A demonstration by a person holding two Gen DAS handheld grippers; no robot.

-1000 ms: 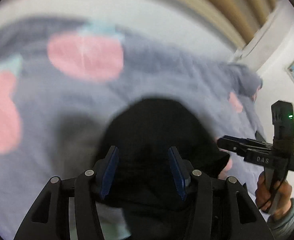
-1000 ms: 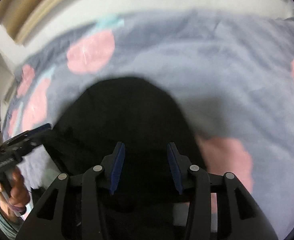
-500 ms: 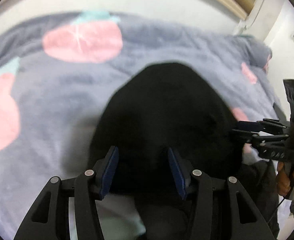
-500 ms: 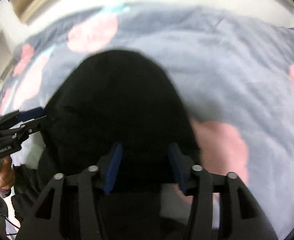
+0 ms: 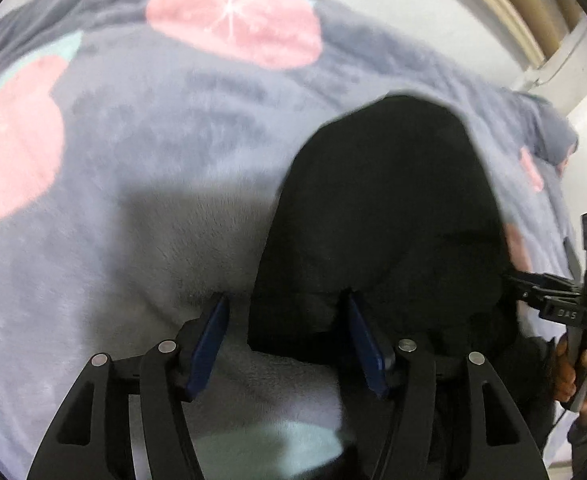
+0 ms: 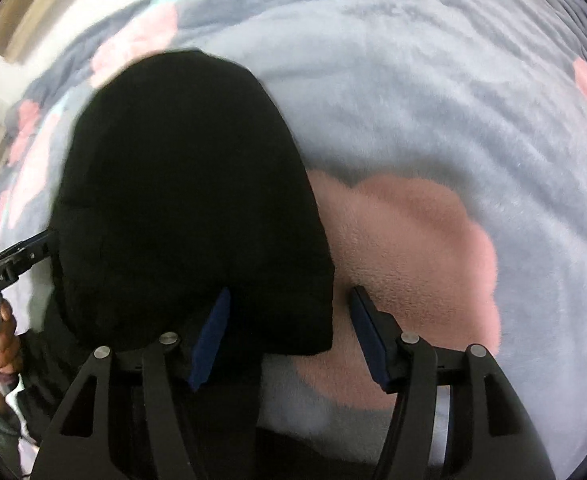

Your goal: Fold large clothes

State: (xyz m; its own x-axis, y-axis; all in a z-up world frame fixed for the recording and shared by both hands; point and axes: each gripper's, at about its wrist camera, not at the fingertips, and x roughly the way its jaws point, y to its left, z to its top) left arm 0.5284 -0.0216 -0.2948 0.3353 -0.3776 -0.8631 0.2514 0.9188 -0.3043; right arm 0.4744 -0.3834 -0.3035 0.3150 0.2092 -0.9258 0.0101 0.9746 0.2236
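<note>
While looking down along the left gripper (image 5: 287,344), see a black garment (image 5: 385,208) lying on a grey-blue fleece blanket (image 5: 133,168) printed with pink fruit shapes. Reads as one dark, matte mass, with no seam, print or fastening to be made out, and slightly blurred at the edges. Rounded at the far end, broader and straighter at the near end. Runs lengthwise away from the fingers, near edge towards the camera, far end pointing up the picture and a little rightward. From the right wrist, leans up and leftward instead. Fills the stretch of blanket between the two tools, one near corner at each.

As for the left gripper: just been opening, now released. Holds nothing, though the near corner of the cloth sits between the blue pads (image 5: 209,340). Stands clear of the cloth edge on one side, with bare blanket in the gap. Touching or merely overlapping on the other side, cannot tell.

As for the right gripper (image 6: 289,336): likewise just been opening, and let go. One pad over the black cloth, the other off on a pink patch, apart from the edge. Each gripped at the handle by a hand (image 5: 585,372), seen at the margin of the other view.
</note>
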